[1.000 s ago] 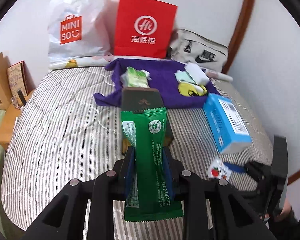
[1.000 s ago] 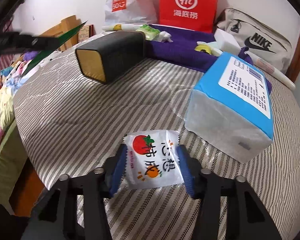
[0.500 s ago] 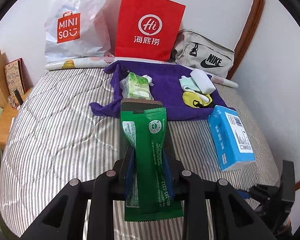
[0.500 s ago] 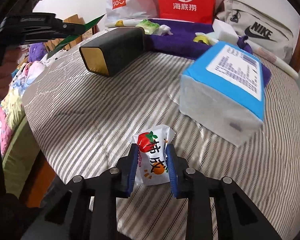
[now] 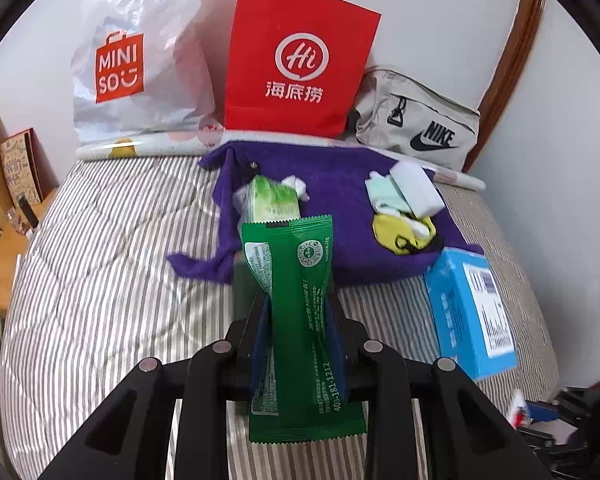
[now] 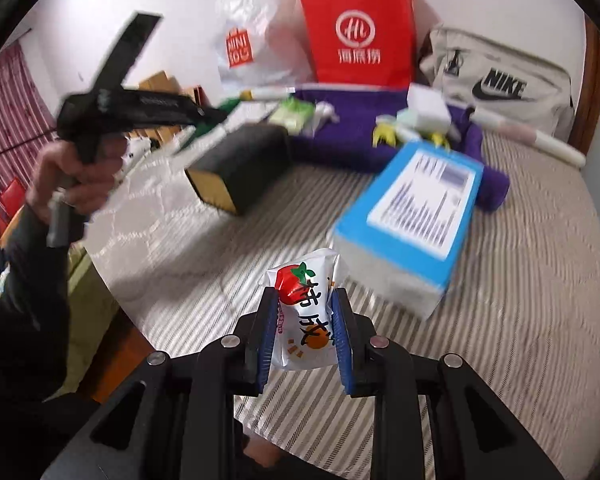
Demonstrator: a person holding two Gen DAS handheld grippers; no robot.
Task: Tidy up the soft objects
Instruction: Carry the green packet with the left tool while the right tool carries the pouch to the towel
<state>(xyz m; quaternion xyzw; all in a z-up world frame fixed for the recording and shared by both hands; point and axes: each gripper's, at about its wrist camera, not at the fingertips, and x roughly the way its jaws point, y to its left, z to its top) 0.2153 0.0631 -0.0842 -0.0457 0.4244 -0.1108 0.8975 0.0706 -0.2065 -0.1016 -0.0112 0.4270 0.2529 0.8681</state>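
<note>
Left wrist: one green packet, two bags

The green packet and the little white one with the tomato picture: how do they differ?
The green packet is long and narrow, standing upright in the left gripper; the white packet is short, puffy and crumpled in the right gripper. Green carries small print, white a red tomato. Both are pinched between blue pads, above the striped bed.
</note>
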